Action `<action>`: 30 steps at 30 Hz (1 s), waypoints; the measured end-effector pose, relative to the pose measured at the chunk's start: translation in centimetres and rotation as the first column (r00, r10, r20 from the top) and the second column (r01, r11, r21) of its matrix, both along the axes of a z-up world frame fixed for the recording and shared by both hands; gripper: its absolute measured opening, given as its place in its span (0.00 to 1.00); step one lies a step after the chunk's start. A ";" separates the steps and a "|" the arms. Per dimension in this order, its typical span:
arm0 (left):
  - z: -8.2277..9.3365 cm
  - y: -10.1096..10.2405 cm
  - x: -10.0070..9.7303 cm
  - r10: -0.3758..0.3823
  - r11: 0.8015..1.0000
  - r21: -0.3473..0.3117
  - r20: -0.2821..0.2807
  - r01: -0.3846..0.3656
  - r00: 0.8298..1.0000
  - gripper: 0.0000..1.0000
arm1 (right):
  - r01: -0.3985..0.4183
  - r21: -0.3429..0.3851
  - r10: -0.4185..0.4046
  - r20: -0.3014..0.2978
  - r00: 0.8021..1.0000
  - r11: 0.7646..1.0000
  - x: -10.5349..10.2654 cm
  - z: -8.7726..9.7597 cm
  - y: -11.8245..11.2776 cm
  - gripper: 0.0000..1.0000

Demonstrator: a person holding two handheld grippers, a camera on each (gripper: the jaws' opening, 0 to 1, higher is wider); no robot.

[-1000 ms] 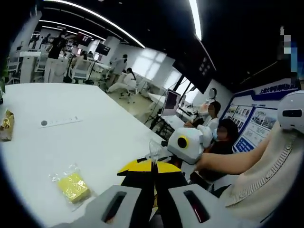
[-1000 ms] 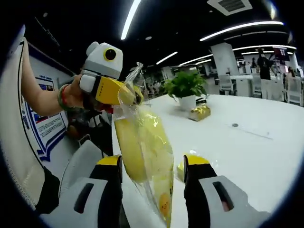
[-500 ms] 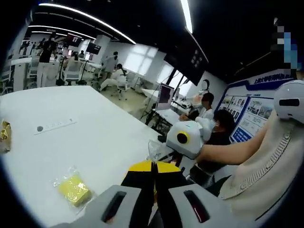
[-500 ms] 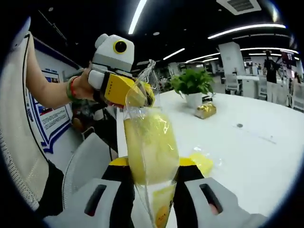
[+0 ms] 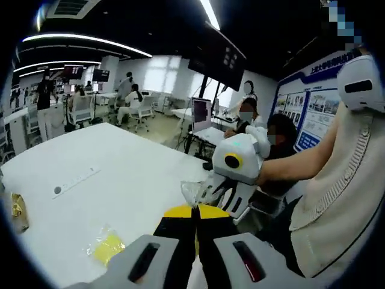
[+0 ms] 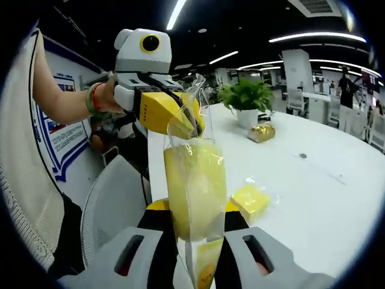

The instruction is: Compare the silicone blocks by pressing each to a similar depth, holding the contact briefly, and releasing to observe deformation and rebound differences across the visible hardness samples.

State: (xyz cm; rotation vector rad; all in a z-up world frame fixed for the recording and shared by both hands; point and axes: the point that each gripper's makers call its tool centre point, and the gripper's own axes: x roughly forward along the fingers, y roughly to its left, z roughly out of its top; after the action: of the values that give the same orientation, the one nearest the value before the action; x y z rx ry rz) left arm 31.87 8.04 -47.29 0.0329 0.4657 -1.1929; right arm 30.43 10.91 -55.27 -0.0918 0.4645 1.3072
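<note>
Two grippers work on one clear bag. Left gripper view: the left gripper (image 5: 194, 212) has its yellow-tipped jaws clenched together on the top edge of the clear plastic bag (image 5: 194, 192). Just beyond it the right gripper (image 5: 224, 195) comes in from the right, held by a person's arm in a cream sleeve (image 5: 337, 198). On the white table (image 5: 120, 180) lies a second yellow silicone block (image 5: 108, 247) in its own wrapper, well apart from the jaws.

Right gripper view: the right gripper (image 6: 194, 211) squeezes the yellow silicone block (image 6: 195, 186) through the bag, jaws pressed against both its sides. The left gripper (image 6: 180, 117) pinches the bag's top above. The second block (image 6: 251, 200) lies on the table, with a potted plant (image 6: 246, 102) farther back
</note>
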 end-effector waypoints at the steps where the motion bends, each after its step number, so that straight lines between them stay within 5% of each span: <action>1: 0.0 0.1 0.1 -0.007 1.000 0.021 0.036 0.006 0.999 0.00 | 0.004 -0.001 -0.004 0.005 1.000 1.000 0.1 0.0 0.0 0.12; 7: -0.9 -0.1 -0.4 -0.072 0.982 0.187 0.180 0.038 0.981 0.00 | -0.005 -0.028 0.005 0.006 1.000 1.000 -0.4 -0.8 0.0 0.12; 30: -0.8 -0.3 -0.9 -0.054 0.985 0.169 0.123 0.033 0.991 0.00 | 0.010 -0.009 -0.009 0.032 0.999 1.000 -0.8 -0.7 -0.2 0.12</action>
State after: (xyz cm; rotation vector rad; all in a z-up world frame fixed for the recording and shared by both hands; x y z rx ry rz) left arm 31.01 7.77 -48.11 0.2629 0.4537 -1.1841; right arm 29.65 10.68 -55.98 -0.1177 0.4434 1.2926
